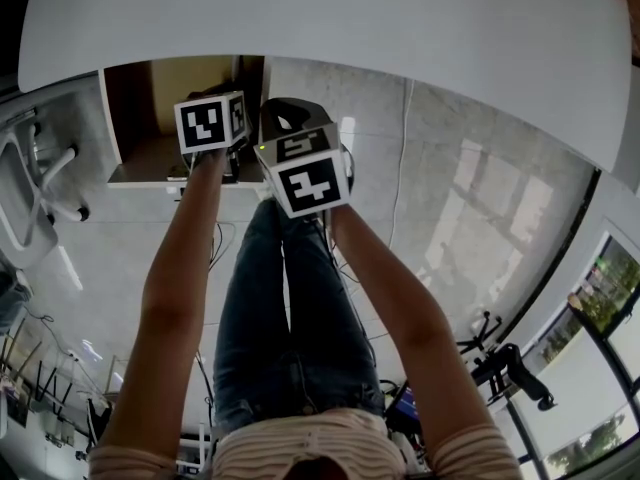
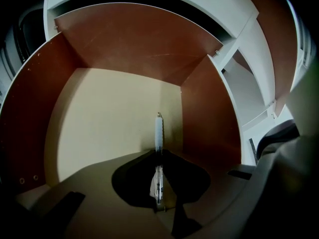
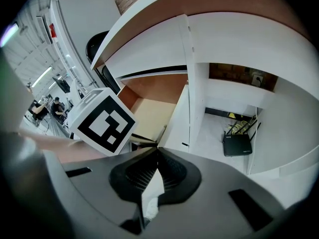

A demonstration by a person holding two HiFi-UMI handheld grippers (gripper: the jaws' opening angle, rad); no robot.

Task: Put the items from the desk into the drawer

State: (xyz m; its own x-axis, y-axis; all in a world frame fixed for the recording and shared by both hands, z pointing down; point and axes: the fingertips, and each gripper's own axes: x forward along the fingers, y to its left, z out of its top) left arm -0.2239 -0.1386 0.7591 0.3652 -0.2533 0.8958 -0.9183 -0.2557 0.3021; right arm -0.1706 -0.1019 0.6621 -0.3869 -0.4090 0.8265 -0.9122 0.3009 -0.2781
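The open drawer [image 2: 114,113] has brown walls and a pale bare floor; in the head view it shows as the drawer [image 1: 150,118] under the white desk [image 1: 330,28]. My left gripper [image 2: 158,156] is inside it, shut on a slim white pen [image 2: 158,131] whose tip points toward the back corner. My right gripper [image 3: 157,151] hovers just outside the drawer [image 3: 152,108], shut on a small white item [image 3: 151,195] that I cannot identify. The left gripper's marker cube [image 3: 102,121] is close at its left.
A black router [image 3: 237,144] with cables sits in the white compartment to the drawer's right. A white partition [image 3: 192,83] separates it from the drawer. The person's legs [image 1: 285,328] are below the grippers, and a chair [image 1: 40,183] stands at the left.
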